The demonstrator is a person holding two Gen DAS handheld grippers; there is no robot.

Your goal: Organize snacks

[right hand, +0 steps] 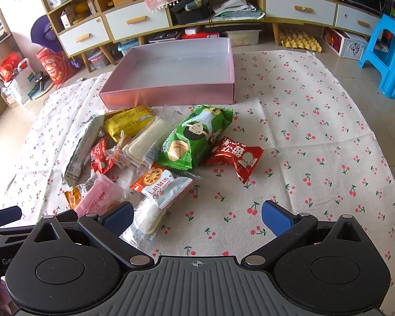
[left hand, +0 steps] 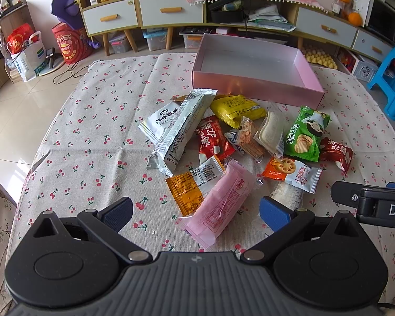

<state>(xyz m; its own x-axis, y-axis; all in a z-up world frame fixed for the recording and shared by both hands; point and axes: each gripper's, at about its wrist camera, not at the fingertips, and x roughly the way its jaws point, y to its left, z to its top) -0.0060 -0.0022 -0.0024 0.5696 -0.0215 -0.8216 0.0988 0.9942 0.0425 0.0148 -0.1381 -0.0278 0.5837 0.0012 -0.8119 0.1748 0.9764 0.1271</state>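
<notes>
Both grippers hang wide open and hold nothing: the left gripper (left hand: 196,214) straddles the near end of a pink pack (left hand: 218,200), while the right gripper (right hand: 197,217) is over bare cloth (right hand: 316,137), with a clear-wrapped white pack (right hand: 147,217) just inside its left pad. The snacks lie heaped at 12 o'clock from both grippers, and the empty pink box (left hand: 252,81) sits beyond them, further toward 12. My judgement is that nothing is boxed yet and the first pick is at hand. The pink pack is the easy choice for the left: it lies on top, overlapping an orange pack (left hand: 183,191) at its 10 o'clock. Pinch it across its narrow width near the middle, gently, since the wrapper will crumple and slip, then lift straight up so neighbours do not drag. The green chip bag (right hand: 194,137) is puffy and needs a light squeeze.
</notes>
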